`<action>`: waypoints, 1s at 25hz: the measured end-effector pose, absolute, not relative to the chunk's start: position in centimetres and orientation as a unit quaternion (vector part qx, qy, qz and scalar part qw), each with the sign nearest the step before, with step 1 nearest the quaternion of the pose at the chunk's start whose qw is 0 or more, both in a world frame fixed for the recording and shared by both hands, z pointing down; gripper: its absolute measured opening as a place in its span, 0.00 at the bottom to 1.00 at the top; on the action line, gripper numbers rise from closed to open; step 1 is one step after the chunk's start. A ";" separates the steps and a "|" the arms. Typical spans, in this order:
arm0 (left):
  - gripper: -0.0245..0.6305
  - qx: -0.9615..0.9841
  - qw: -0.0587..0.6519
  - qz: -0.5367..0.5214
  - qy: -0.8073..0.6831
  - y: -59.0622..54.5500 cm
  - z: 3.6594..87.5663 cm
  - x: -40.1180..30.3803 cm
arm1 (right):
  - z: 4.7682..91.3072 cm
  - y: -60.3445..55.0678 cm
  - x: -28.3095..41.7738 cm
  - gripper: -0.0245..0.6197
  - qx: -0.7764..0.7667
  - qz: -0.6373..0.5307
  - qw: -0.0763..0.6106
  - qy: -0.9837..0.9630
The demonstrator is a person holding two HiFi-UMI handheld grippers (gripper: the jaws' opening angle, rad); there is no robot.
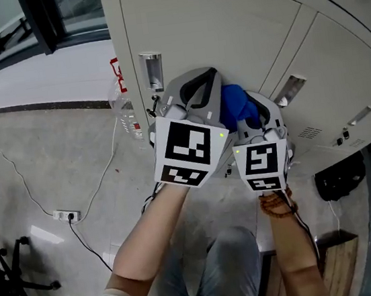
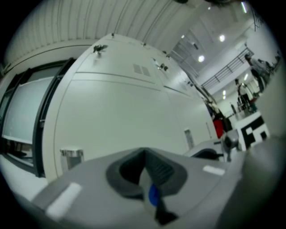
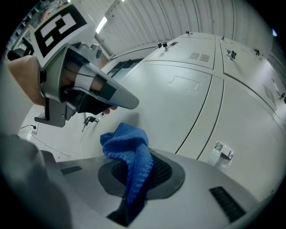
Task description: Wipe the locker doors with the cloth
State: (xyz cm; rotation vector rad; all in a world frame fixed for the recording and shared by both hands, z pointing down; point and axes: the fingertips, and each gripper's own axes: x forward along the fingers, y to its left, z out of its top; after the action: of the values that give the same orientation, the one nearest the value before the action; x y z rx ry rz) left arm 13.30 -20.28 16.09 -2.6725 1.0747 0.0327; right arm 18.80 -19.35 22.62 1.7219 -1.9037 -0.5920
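Observation:
Pale grey locker doors (image 1: 224,30) fill the top of the head view. My right gripper (image 1: 260,115) is shut on a blue knitted cloth (image 3: 127,152); the cloth bunches up past the jaw tips, close to a door (image 3: 178,107). In the head view the cloth (image 1: 237,103) shows between the two grippers. My left gripper (image 1: 195,95) is held just to the left, jaws shut with no cloth in them, pointing at a door (image 2: 125,112). In the right gripper view the left gripper (image 3: 96,91) hangs above the cloth.
Recessed metal handles (image 1: 151,70) (image 1: 291,89) sit in the doors, with keys (image 1: 156,104) hanging below one. A plastic bottle (image 1: 126,111) stands by the locker's corner. On the floor lie a power strip (image 1: 67,215), a chair base (image 1: 13,281) and a black bag (image 1: 339,181).

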 end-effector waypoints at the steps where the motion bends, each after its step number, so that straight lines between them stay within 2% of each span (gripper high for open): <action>1: 0.04 -0.920 0.131 0.013 0.370 -20.2 15.8 13.2 | 22.0 -19.2 18.9 0.11 0.636 -0.226 0.248 -0.695; 9: 0.04 -0.919 0.133 0.021 0.371 -20.3 14.4 13.3 | 13.5 -19.0 19.0 0.11 0.653 -0.292 0.211 -0.666; 25: 0.04 -0.908 0.182 0.066 0.371 -18.8 2.8 12.4 | -0.4 -18.5 18.6 0.11 0.670 -0.346 0.161 -0.637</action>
State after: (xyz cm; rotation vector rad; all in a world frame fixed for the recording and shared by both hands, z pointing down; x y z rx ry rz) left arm 12.39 -18.80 2.80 -2.5642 1.0465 0.1860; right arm 18.65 -18.54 -0.45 1.9131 -1.8185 -0.9888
